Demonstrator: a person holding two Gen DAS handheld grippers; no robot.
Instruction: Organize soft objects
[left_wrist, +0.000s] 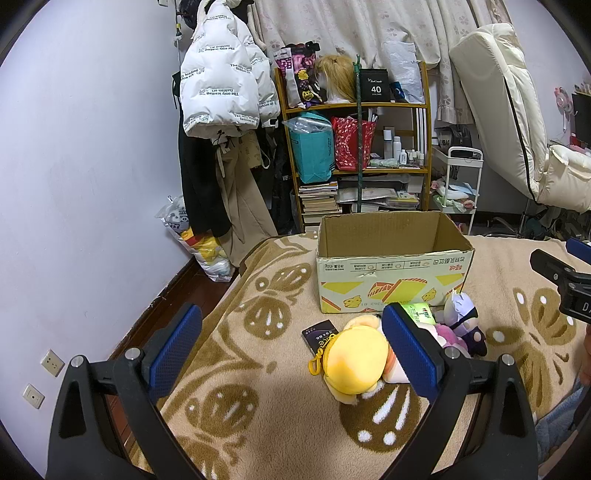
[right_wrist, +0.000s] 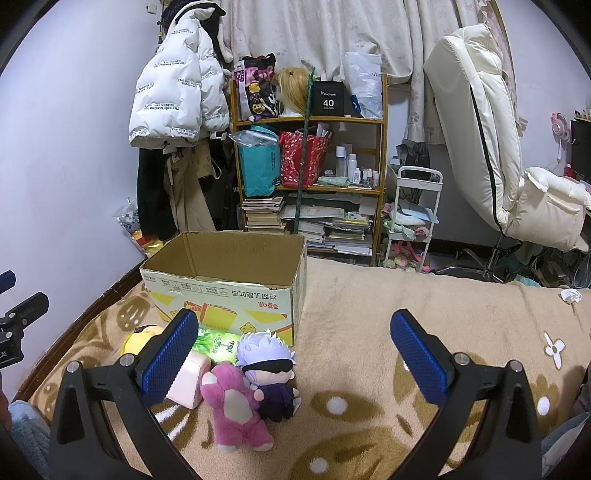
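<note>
**Both grippers apart over the toys, box unfilled**

Your left gripper (left_wrist: 291, 341) hung with jaws wide apart, nothing between them; the yellow plush (left_wrist: 352, 360) lay just inside its right finger. Your right gripper (right_wrist: 295, 350) was likewise spread and held nothing. The pink plush (right_wrist: 234, 406) and the white-haired doll (right_wrist: 267, 365) lay touching on the blanket (right_wrist: 369, 332), near its left finger. The box (right_wrist: 225, 284) stood open just behind them, with a green packet (right_wrist: 216, 345) at its foot.
</note>
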